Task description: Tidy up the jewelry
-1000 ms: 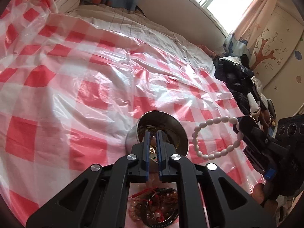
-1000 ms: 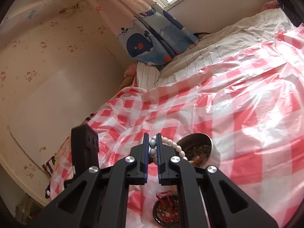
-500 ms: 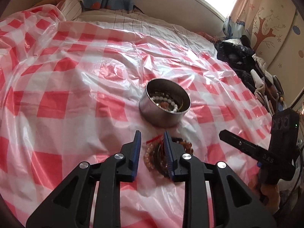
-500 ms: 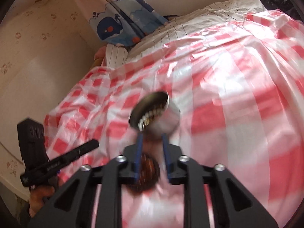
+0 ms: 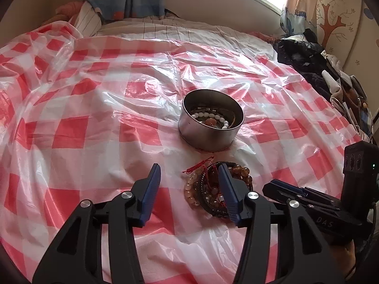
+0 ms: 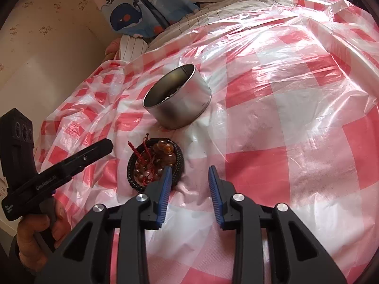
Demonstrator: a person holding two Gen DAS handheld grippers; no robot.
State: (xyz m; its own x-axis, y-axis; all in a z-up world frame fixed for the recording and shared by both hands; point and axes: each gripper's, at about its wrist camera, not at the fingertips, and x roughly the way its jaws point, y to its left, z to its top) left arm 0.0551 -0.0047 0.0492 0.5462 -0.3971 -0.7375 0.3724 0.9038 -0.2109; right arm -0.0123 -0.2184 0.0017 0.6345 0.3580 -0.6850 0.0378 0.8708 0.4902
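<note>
Here, a glossy, crinkled red-and-white checked plastic sheet (image 5: 94, 108) covers the bed. On it, the round steel tin (image 5: 210, 124) holds a white bead bracelet (image 5: 208, 118); just beside the tin lies a heap of amber bead bracelets (image 6: 155, 163). Both the left hand-held gripper (image 5: 189, 189) and right hand-held gripper (image 6: 189, 189) gape, empty.

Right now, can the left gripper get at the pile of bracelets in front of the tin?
Probably yes. The left gripper is open and empty, just beside the bracelet pile, which lies uncovered on the checked plastic sheet. The right gripper hovers close but doesn't block it.
</note>
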